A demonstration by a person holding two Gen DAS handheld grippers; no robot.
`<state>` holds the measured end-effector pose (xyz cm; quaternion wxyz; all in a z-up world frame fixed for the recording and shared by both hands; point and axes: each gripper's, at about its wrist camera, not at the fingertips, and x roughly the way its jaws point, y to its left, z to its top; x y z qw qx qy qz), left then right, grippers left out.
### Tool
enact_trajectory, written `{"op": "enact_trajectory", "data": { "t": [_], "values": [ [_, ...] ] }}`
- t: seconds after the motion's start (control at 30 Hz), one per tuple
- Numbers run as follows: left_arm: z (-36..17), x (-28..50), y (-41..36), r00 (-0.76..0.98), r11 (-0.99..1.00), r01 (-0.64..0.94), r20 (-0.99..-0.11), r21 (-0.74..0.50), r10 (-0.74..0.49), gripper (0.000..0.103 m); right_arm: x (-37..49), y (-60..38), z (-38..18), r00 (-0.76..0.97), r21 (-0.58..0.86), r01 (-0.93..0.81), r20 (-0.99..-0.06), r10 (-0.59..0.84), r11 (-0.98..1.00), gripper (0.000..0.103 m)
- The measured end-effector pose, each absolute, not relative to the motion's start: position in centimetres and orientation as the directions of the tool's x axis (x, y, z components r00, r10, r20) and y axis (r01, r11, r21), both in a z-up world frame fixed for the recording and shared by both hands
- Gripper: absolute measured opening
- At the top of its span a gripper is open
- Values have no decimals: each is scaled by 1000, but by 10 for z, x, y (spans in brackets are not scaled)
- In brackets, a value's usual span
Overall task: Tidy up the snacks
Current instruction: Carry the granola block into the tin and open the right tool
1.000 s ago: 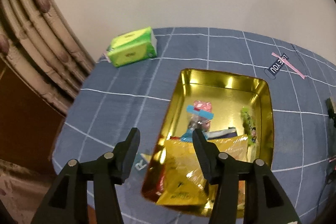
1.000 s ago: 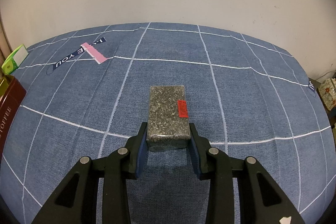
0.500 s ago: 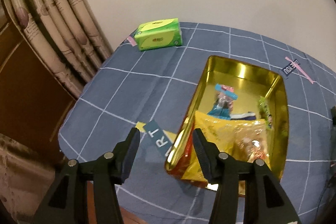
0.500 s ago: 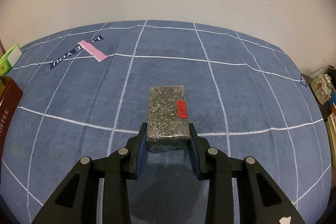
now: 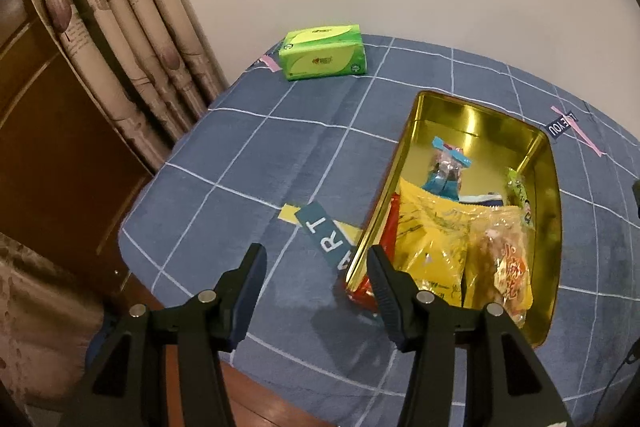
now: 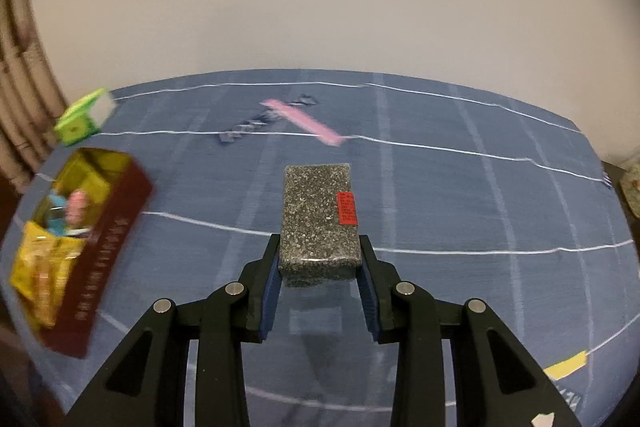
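My right gripper (image 6: 319, 259) squeezes the speckled snack block (image 6: 319, 219), my left gripper (image 5: 316, 263) is wide open, and the gold tin (image 5: 550, 163) sits at 2 o'clock.

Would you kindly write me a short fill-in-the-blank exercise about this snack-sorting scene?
1. The right gripper is shut on a speckled ____ block with a red label.
2. The left gripper is ____ and holds nothing.
3. The yellow snack bags lie inside the ____ tin.
4. The tissue pack near the curtain is ____.

Missing words: grey; open; gold; green
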<state>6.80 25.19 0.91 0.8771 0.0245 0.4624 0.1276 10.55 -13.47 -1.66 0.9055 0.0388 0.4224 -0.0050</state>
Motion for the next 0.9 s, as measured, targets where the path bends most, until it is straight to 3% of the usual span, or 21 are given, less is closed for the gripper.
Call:
{"op": "enact_trajectory", "data": {
  "t": [0.4, 0.9],
  "values": [
    [4, 62, 267, 517, 962, -251, -825, 108, 227, 53, 101, -15, 14, 632, 91, -199, -749, 198, 976, 32],
    [-3, 61, 281, 496, 957, -280, -841, 82, 217, 53, 128, 63, 1, 602, 26, -298, -771, 208, 954, 32]
  ]
}}
